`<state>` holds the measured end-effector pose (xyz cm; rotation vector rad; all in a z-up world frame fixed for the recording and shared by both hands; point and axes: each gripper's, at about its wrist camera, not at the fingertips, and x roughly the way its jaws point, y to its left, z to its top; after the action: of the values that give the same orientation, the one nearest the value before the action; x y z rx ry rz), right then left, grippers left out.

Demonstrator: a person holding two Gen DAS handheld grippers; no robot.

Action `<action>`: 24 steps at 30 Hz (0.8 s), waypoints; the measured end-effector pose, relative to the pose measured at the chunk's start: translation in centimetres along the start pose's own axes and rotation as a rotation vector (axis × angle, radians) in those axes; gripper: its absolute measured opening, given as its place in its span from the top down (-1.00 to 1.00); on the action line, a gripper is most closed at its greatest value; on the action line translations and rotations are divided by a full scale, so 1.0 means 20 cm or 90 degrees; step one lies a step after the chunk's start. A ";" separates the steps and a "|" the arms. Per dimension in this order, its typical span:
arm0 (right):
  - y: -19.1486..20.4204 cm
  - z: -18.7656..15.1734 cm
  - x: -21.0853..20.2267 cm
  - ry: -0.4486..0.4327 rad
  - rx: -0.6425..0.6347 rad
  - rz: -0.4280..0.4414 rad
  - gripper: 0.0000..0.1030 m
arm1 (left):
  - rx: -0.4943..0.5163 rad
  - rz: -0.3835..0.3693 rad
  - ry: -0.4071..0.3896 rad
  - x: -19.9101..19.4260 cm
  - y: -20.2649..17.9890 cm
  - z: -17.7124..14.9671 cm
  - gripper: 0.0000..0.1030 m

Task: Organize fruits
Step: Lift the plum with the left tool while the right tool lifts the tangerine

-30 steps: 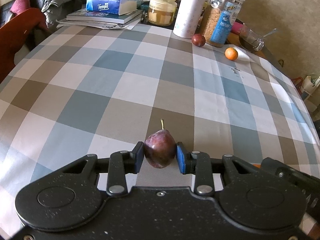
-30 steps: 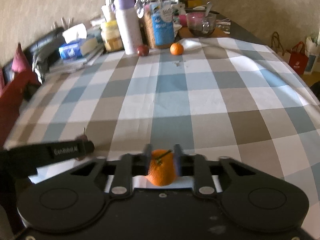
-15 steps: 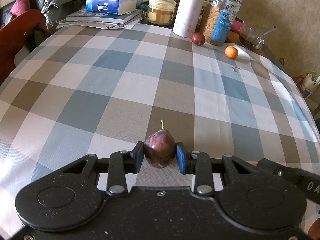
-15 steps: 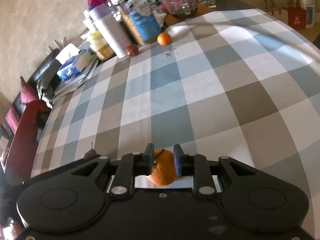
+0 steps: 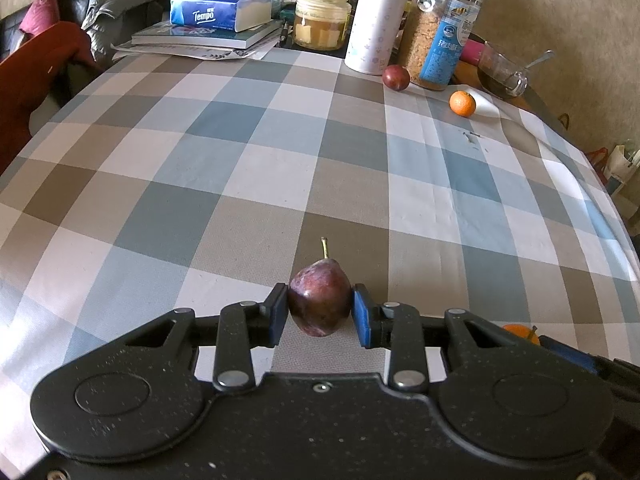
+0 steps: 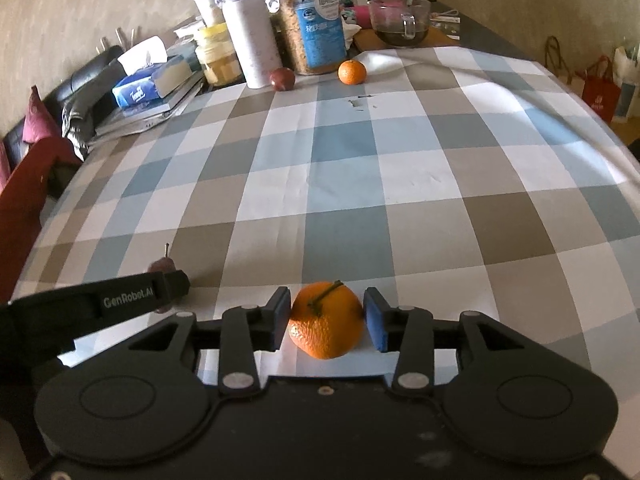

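Observation:
My left gripper (image 5: 320,312) is shut on a dark purple plum (image 5: 319,303) with a stem, low over the checked tablecloth (image 5: 240,168). My right gripper (image 6: 326,316) stands around an orange mandarin (image 6: 326,320) that rests on the cloth; the jaws are slightly apart from it, open. The left gripper (image 6: 120,300) and the plum (image 6: 160,267) show at the left of the right wrist view. The mandarin (image 5: 520,330) peeks out at the right of the left wrist view. A second plum (image 5: 396,77) and a second mandarin (image 5: 462,103) lie at the far edge.
At the table's far end stand a white flask (image 5: 374,20), a cereal jar (image 5: 444,28), a yellow-lidded jar (image 5: 322,16), a tissue box (image 5: 224,10) on books and a glass cup (image 5: 502,72). A sofa (image 5: 48,52) is at the left.
The right gripper swung about and its jaws opened off the mandarin, which now rests on the cloth. The left gripper stays shut on the plum, barely moved.

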<state>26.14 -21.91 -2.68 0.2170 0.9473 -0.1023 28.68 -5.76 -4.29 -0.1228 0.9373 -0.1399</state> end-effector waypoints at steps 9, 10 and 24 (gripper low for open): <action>0.02 -0.01 0.04 0.033 -0.009 -0.005 0.11 | 0.010 0.008 -0.003 0.00 -0.02 0.00 0.17; 0.02 -0.01 0.04 0.032 -0.014 -0.008 0.12 | 0.010 0.008 -0.003 0.00 -0.02 0.00 0.17; 0.02 0.00 -0.05 -0.050 0.000 -0.015 0.16 | 0.024 0.011 -0.051 -0.06 -0.05 0.00 0.18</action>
<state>25.68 -21.60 -1.87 0.2008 0.8723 -0.1325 27.83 -6.44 -3.17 -0.0854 0.8558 -0.1362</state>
